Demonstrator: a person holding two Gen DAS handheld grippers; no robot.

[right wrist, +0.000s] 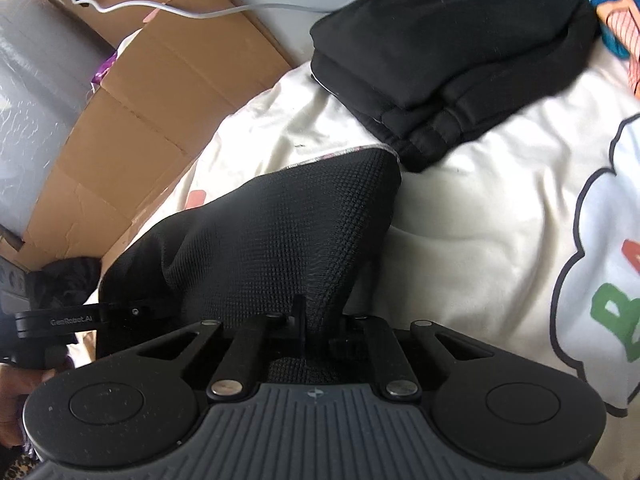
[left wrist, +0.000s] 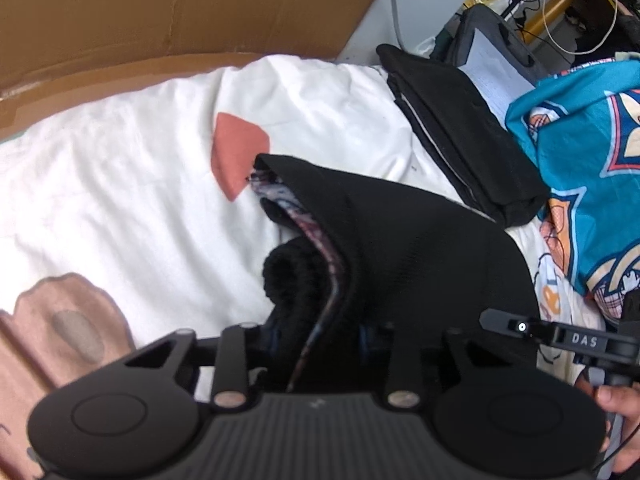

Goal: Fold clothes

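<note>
Both tools hold the same black garment (right wrist: 280,232) lifted off the white bedsheet (left wrist: 120,208), near the person and in front of the folded black stack (right wrist: 440,60) lying farther back on the bed. The right tool (right wrist: 316,328) is pinched almost shut on a bunched edge of the waffle-knit cloth. The left tool (left wrist: 320,340) stands narrower than halfway, and cloth with a patterned trim passes between its jaws; whether its pads truly press I judge likely but cannot confirm. To fold well, I would keep both edges level and taut, lower the cloth flat on bare sheet clear of the stack, then bring one half squarely over the other before letting go.
</note>
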